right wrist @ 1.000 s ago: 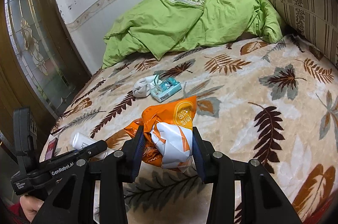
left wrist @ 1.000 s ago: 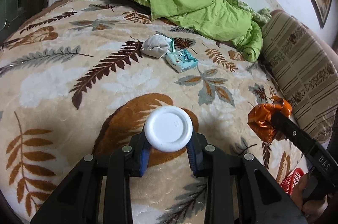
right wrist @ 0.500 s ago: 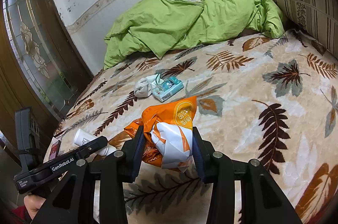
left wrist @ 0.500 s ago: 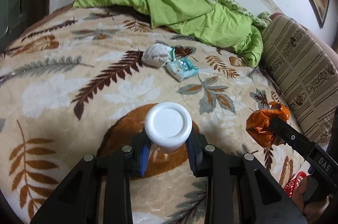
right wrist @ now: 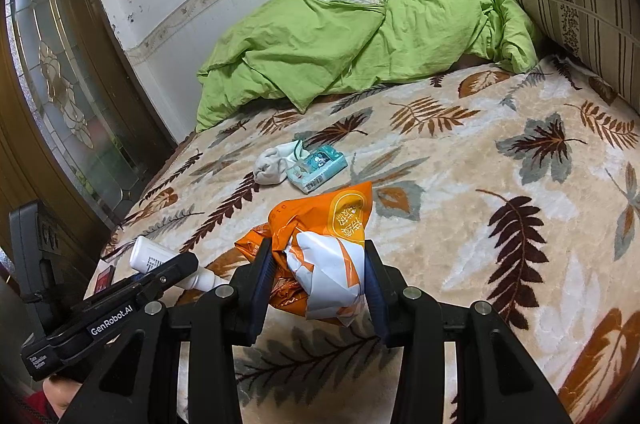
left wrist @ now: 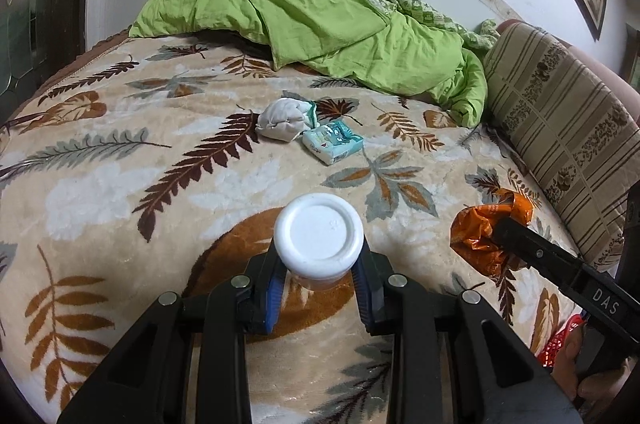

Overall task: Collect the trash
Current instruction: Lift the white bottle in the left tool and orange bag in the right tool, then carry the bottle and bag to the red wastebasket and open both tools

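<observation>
A white plastic bottle [left wrist: 319, 236] points its round base at the left wrist camera, and my left gripper [left wrist: 319, 266] is shut on its sides just above the leaf-patterned blanket. The right wrist view shows this bottle [right wrist: 160, 258] lying sideways in that gripper [right wrist: 182, 268]. My right gripper [right wrist: 318, 274] is shut on a crumpled orange and white snack bag [right wrist: 324, 248], which appears at the right of the left wrist view as the orange bag [left wrist: 478, 238]. Farther up the bed lie a white balled sock [left wrist: 280, 119] and a teal tissue pack [left wrist: 332, 141], touching each other.
A rumpled green duvet [left wrist: 320, 15] covers the far end of the bed. A striped cushion [left wrist: 560, 119] lines the right side. A wooden door with patterned glass [right wrist: 60, 95] stands left. A red mesh basket [left wrist: 560, 340] shows beside a person's hand [left wrist: 576, 364].
The left gripper has tilted and rolled slightly with the bottle still gripped, so the bed shifts a little in its view. The right gripper and bag have kept still.
</observation>
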